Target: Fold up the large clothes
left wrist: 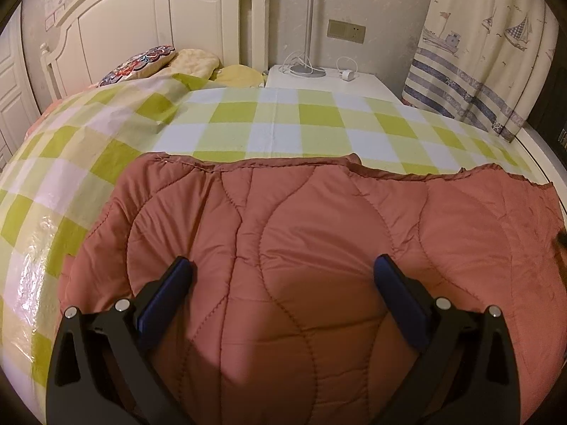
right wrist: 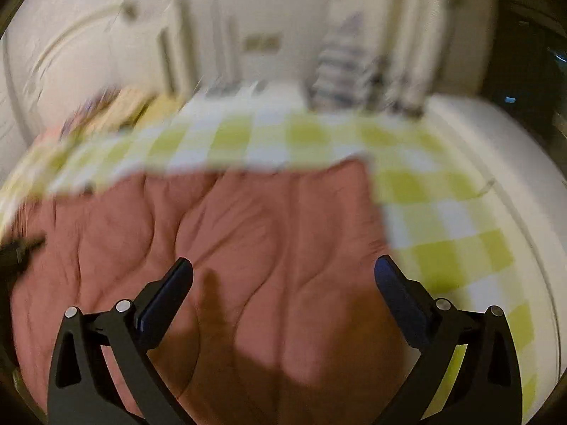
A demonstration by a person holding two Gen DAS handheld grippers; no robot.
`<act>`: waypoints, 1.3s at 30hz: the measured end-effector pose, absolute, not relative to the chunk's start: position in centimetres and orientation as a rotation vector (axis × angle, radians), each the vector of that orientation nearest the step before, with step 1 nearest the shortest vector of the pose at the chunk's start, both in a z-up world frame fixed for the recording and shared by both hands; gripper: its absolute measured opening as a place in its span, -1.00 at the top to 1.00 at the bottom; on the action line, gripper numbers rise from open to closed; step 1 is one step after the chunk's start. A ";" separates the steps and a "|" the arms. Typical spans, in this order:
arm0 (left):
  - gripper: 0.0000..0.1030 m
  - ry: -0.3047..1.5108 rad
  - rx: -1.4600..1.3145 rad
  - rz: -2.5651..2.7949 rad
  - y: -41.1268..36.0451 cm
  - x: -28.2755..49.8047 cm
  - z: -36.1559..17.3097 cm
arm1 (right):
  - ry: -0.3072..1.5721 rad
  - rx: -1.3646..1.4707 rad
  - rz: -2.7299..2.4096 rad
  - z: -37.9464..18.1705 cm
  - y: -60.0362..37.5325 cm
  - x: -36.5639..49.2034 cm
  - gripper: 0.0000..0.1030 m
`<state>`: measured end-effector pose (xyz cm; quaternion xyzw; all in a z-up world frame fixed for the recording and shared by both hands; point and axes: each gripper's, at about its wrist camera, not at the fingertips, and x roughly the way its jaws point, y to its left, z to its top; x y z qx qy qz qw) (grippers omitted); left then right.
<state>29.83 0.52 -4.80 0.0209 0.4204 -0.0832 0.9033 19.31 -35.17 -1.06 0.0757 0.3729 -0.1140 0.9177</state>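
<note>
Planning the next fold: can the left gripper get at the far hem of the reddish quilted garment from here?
Probably yes. The left gripper is open above the quilted garment, and nothing lies between its fingers and the far hem on the checked bedspread.

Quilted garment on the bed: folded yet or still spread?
Spread flat, mostly. The reddish quilted garment covers a wide area of the checked bedsheet; its far hem runs nearly straight. Layers underneath: cannot tell. Neither open gripper holds it.

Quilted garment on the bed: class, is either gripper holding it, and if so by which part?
Neither. The left gripper and right gripper both hang open above the reddish quilted garment, with nothing between their fingers.
</note>
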 end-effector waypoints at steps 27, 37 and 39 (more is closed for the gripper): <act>-0.96 0.891 0.024 -0.183 0.6 32.3 -0.4 | 0.862 -0.046 -0.056 -3.9 -26.7 22.8 -0.91; -0.96 0.970 -0.107 -0.053 5.2 36.7 -5.4 | 0.844 -0.042 -0.050 -4.6 -25.1 22.5 -0.91; -0.95 0.930 -0.117 -0.041 5.3 36.2 -5.0 | 0.846 -0.034 -0.047 -4.6 -25.2 22.5 -0.91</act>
